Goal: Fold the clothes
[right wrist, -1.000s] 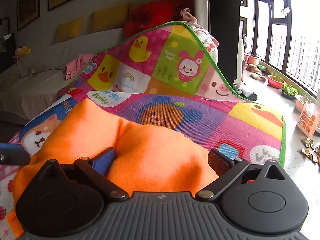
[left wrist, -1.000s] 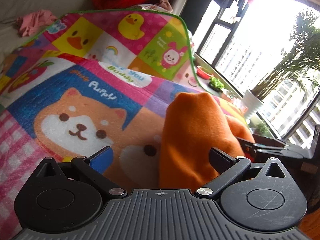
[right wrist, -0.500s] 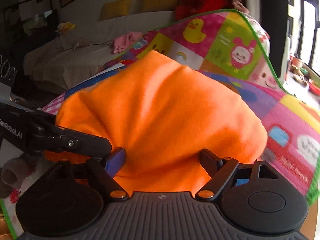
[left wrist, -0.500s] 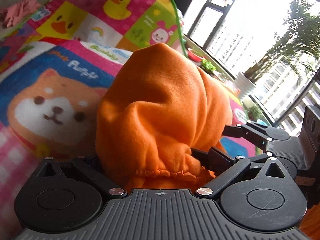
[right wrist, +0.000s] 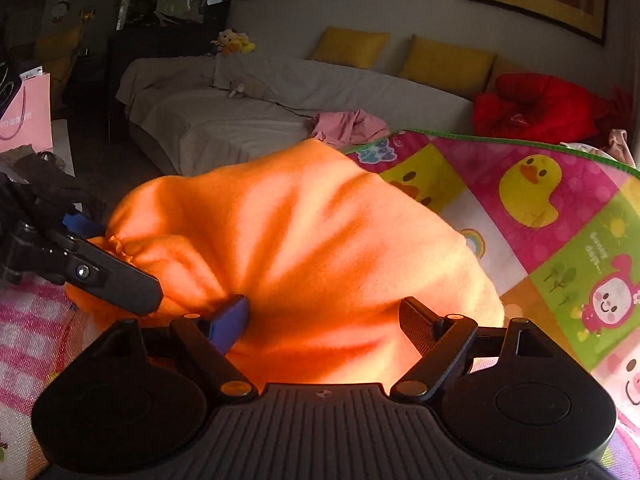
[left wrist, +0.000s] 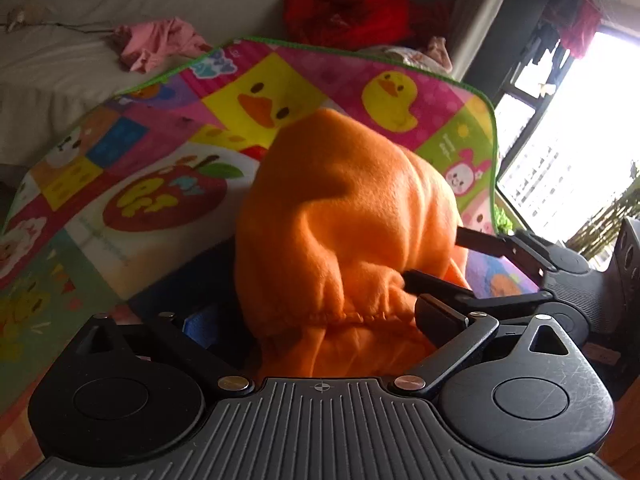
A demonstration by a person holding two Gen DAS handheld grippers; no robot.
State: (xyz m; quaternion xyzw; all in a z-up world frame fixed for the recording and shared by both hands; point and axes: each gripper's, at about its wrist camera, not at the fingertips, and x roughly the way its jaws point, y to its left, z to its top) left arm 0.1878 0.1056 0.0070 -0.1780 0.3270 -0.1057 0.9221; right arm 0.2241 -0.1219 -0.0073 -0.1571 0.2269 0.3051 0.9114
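Observation:
An orange fleece garment (left wrist: 340,208) with a gathered elastic hem is bunched up above the bright cartoon play mat (left wrist: 160,200). My left gripper (left wrist: 320,320) stands wide, and the hem lies between its fingers. In the right wrist view the garment (right wrist: 300,220) fills the middle, over the mat (right wrist: 560,208). My right gripper (right wrist: 324,320) presses into the bunched fabric from both sides, its blue pad denting it. The left gripper (right wrist: 116,256) shows at the garment's left end. The right gripper (left wrist: 432,256) reaches into the cloth from the right.
A grey covered sofa (right wrist: 280,92) runs behind the mat, with pink clothing (right wrist: 352,124) and a red bundle (right wrist: 540,104) on it. A pink bag (right wrist: 24,112) stands at far left. A bright window (left wrist: 580,120) lies to the right.
The garment went from lying flat on the mat to a raised bunch between both grippers. The right fingers narrowed onto it. Both views swung left toward the sofa.

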